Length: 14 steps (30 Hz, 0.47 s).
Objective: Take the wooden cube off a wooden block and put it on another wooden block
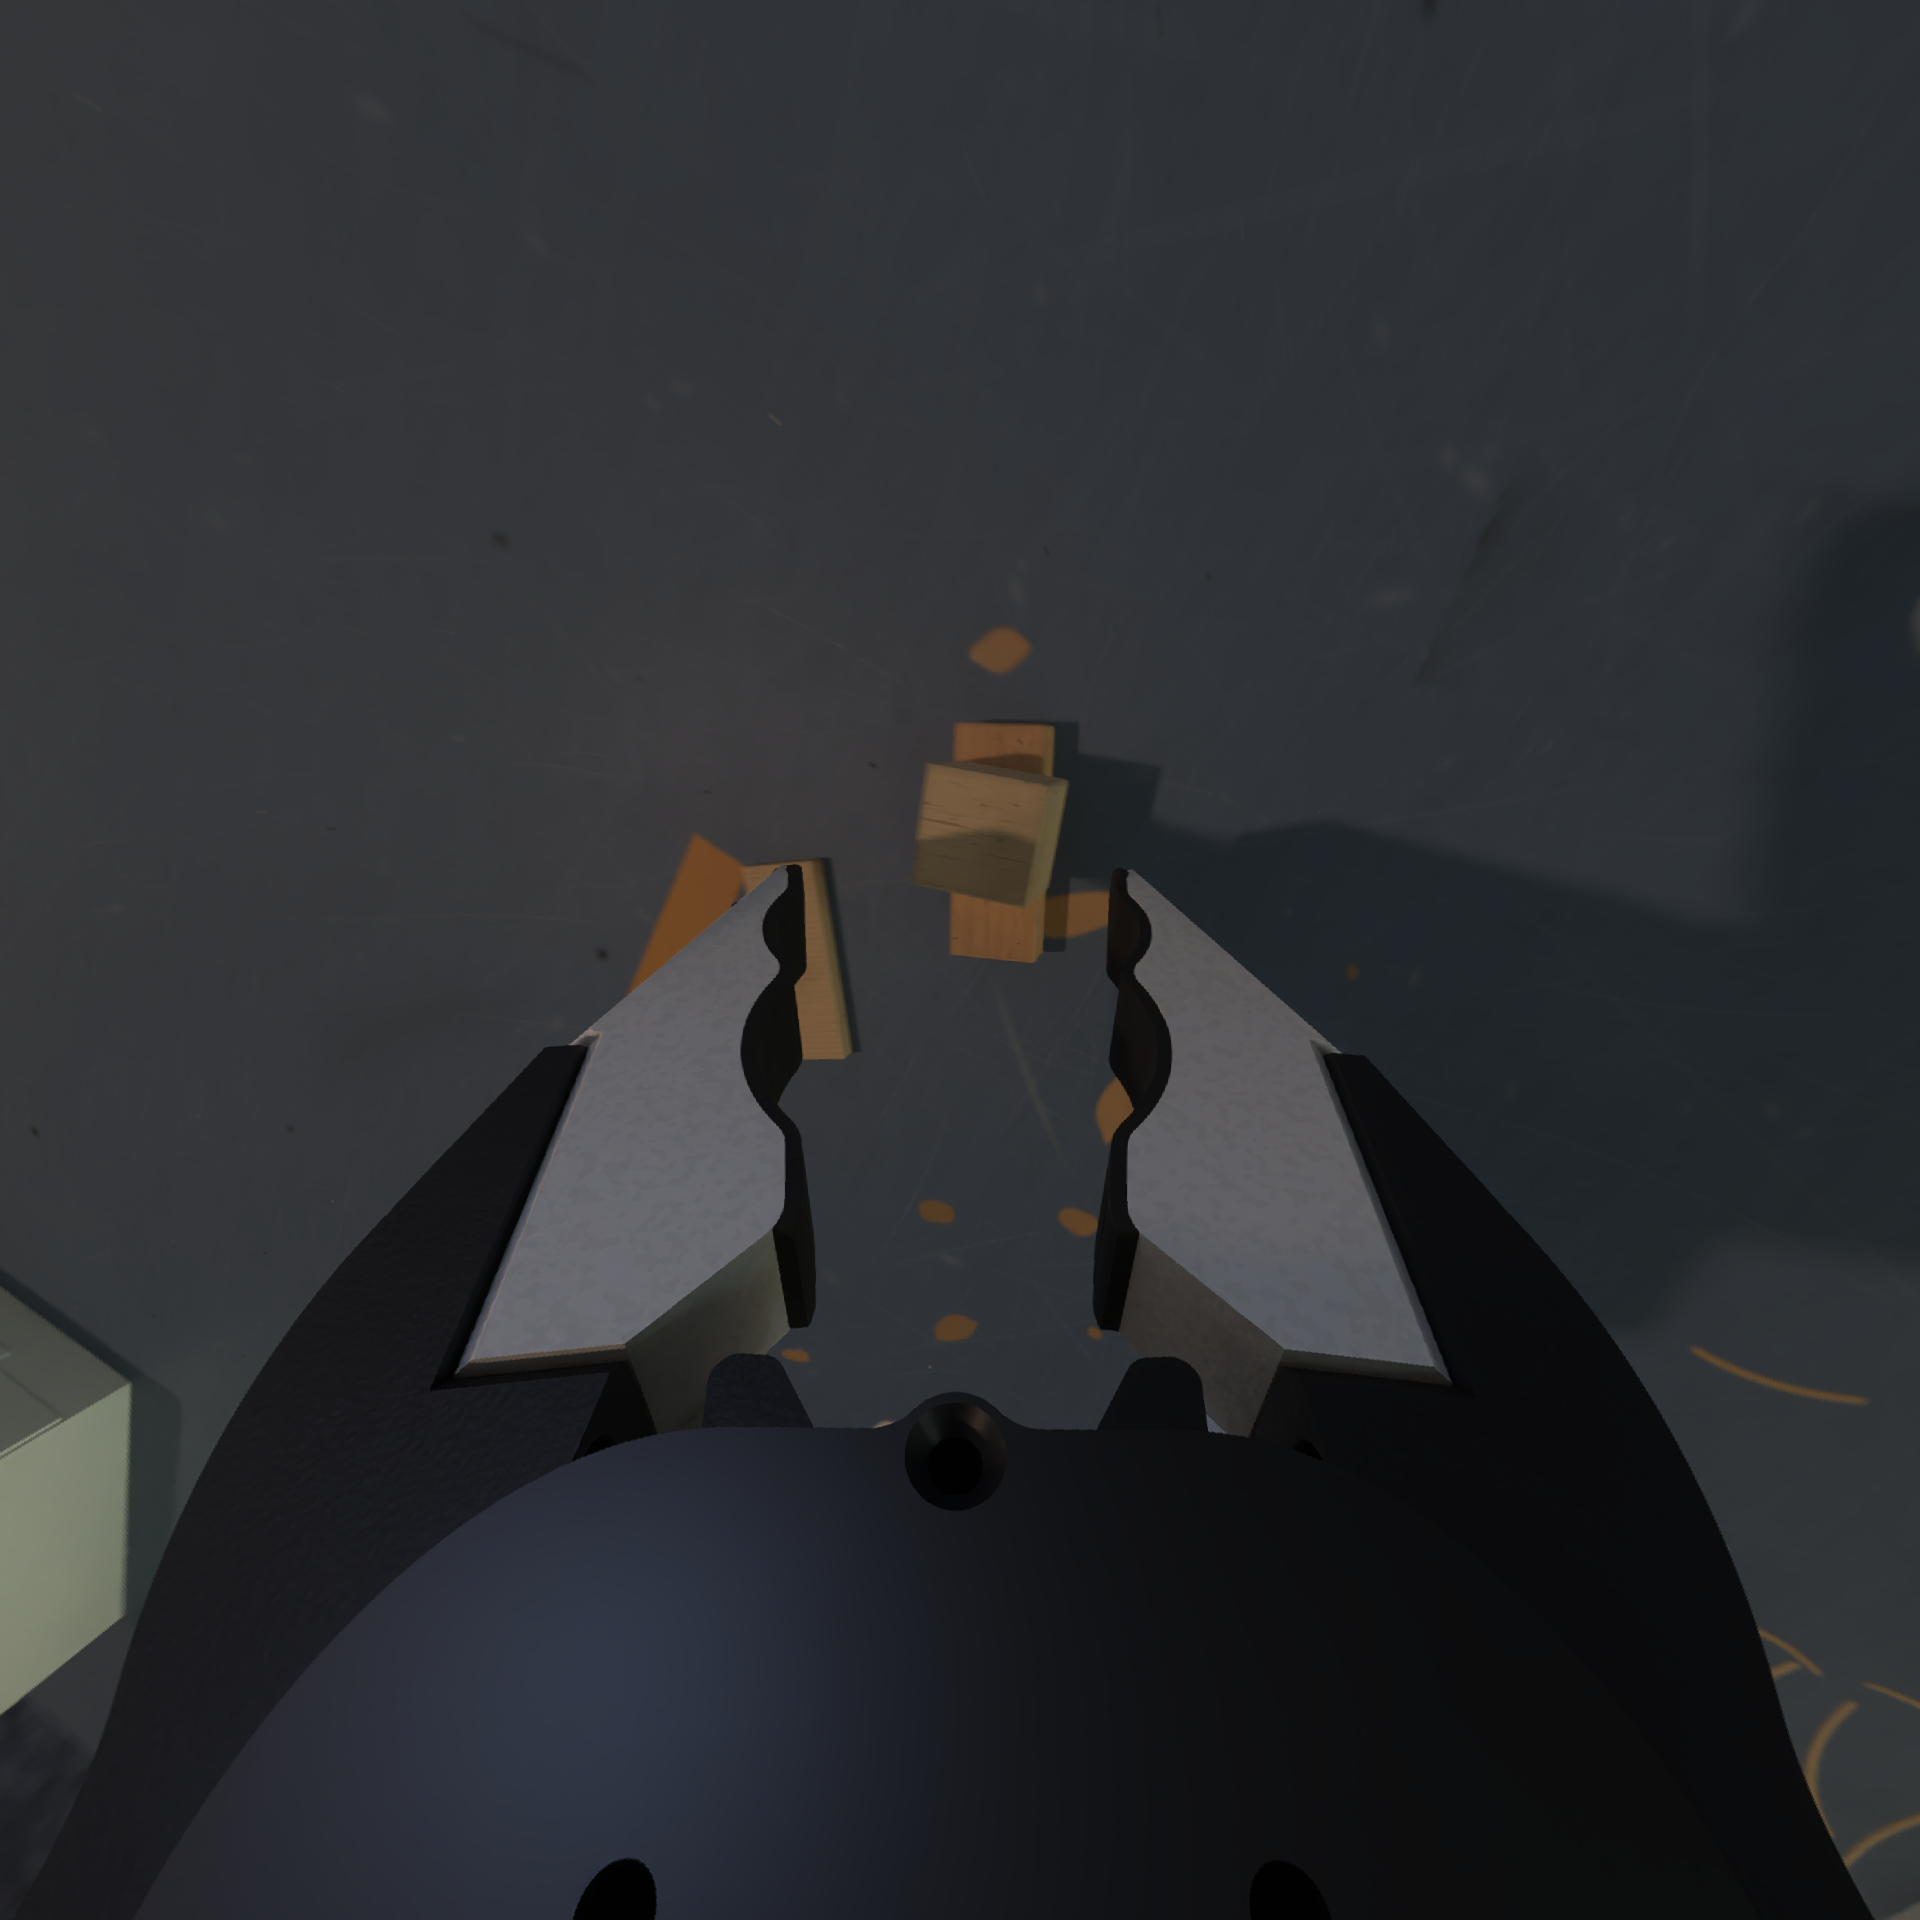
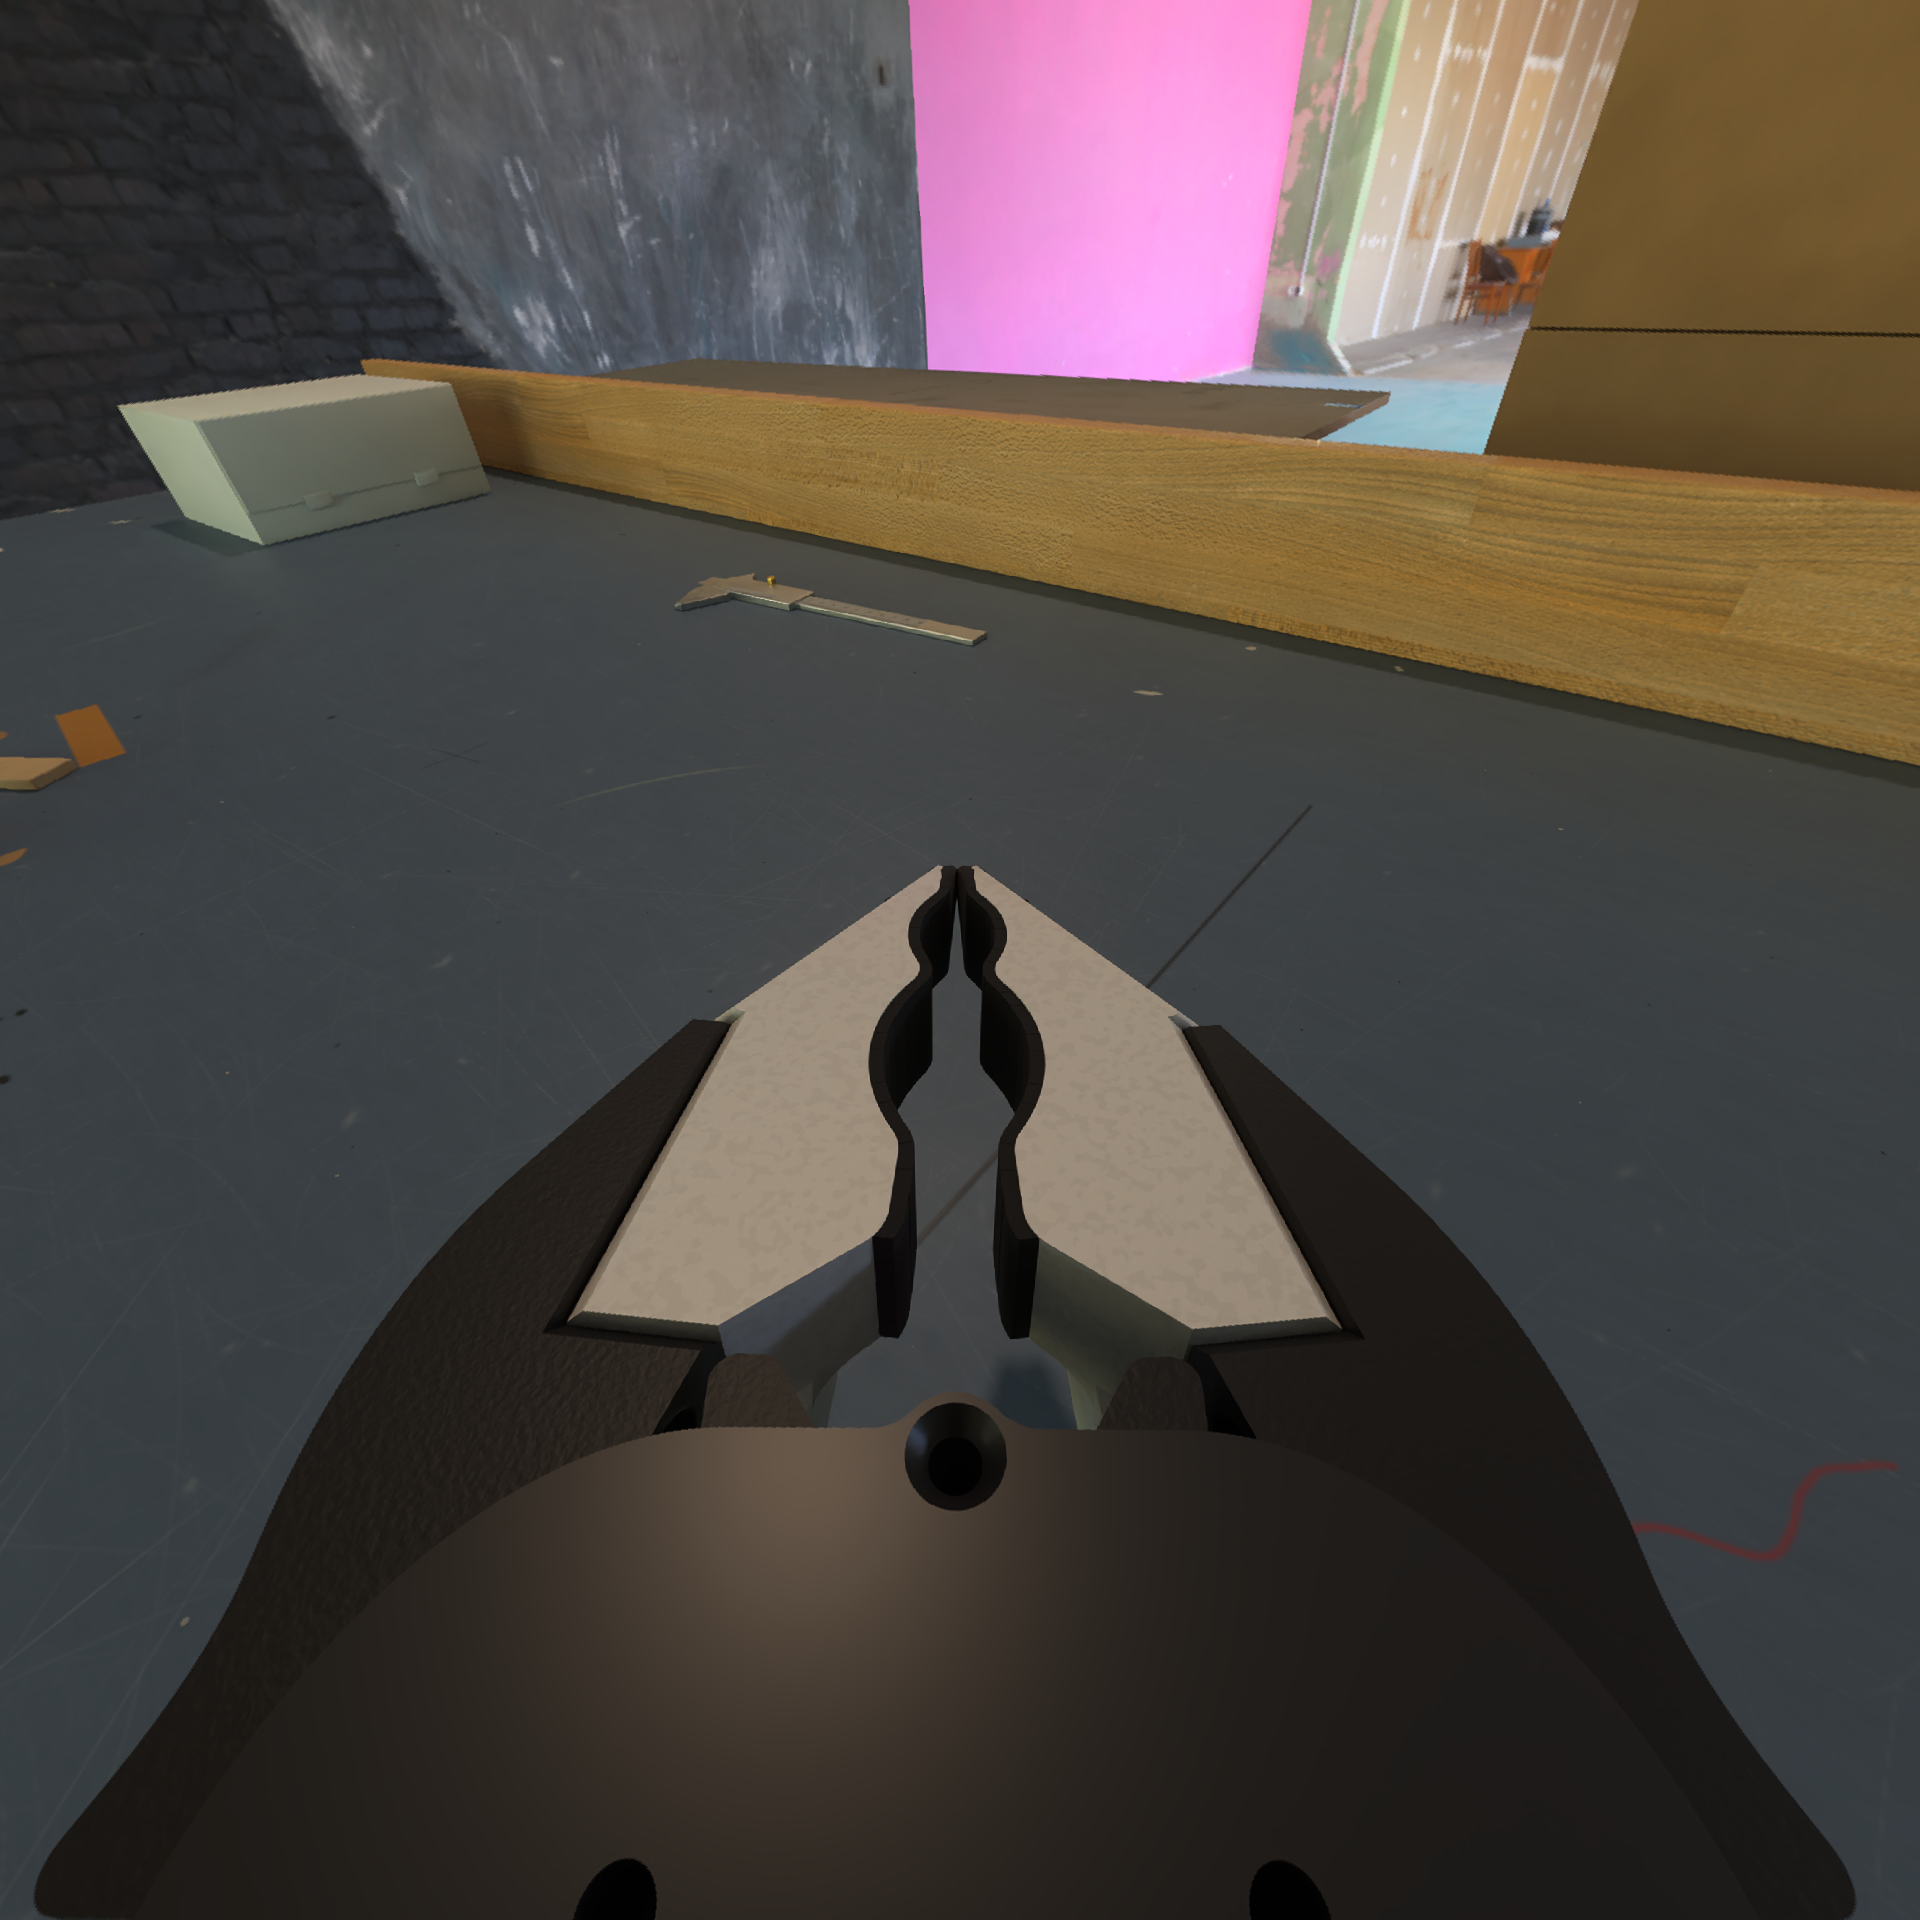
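In the left wrist view a pale wooden cube (image 1: pixel 989 831) sits, slightly turned, on a flat wooden block (image 1: pixel 1000 927) lying on the dark table. A second flat wooden block (image 1: pixel 826 971) lies to its left, partly hidden behind my left finger. My left gripper (image 1: pixel 954 875) is open and empty, looking down from above, with its tips just short of the cube. My right gripper (image 2: pixel 957 871) is shut and empty, low over the grey table, away from the blocks. A wooden block's corner (image 2: pixel 31 771) shows at the far left edge of the right wrist view.
A pale green box (image 2: pixel 301 452) stands at the back left; it also shows in the left wrist view (image 1: pixel 57 1496). A metal caliper (image 2: pixel 831 606) lies beyond my right gripper. A long wooden beam (image 2: pixel 1195 540) borders the table's far side. Orange paint marks (image 1: pixel 1000 650) dot the table.
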{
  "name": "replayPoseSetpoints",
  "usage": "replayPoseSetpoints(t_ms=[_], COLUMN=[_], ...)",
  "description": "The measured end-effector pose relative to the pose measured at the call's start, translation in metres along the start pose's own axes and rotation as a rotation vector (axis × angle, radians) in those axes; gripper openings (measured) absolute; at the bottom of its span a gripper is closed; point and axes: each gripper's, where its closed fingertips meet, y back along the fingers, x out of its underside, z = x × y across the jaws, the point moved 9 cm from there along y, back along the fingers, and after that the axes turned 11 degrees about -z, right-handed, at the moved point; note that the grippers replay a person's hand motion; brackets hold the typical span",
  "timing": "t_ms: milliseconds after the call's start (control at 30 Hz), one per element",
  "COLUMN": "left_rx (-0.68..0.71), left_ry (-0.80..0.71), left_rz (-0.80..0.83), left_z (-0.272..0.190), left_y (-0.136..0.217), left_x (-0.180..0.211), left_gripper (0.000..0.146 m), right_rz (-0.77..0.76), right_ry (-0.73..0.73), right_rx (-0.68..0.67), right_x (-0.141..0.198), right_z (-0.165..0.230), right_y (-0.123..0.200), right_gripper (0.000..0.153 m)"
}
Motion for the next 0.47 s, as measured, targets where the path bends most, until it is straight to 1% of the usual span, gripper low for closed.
replayPoseSetpoints(t_ms=[67,133,233,333,400,467], left_rx=[-0.021,-0.095,-0.248,-0.320,-0.305,-0.261], left_ry=[0.057,0.123,0.184,0.207,0.219,0.231], left_rz=[-0.093,-0.170,-0.184,-0.110,-0.069,-0.030], left_z=[0.013,0.034,0.071,0.104,0.122,0.138], left_y=[0.024,0.052,0.081,0.085,0.076,0.060], left_x=[-0.005,-0.005,0.006,0.018,0.024,0.027], left_gripper=[0.061,0.057,0.053,0.052,0.052,0.053], right_rz=[0.003,0.007,0.012,0.015,0.014,0.013], right_ry=[0.000,-0.002,-0.003,-0.001,0.000,-0.001], right_rx=[0.000,-0.002,-0.008,-0.013,-0.013,-0.011], right_x=[0.001,0.001,0.002,0.003,0.002,0.002], right_z=[0.000,0.000,0.001,0.002,0.003,0.003], right_y=[-0.001,-0.002,-0.003,-0.004,-0.004,-0.004], right_gripper=[0.000,0.000,0.000,0.000,0.000,0.000])
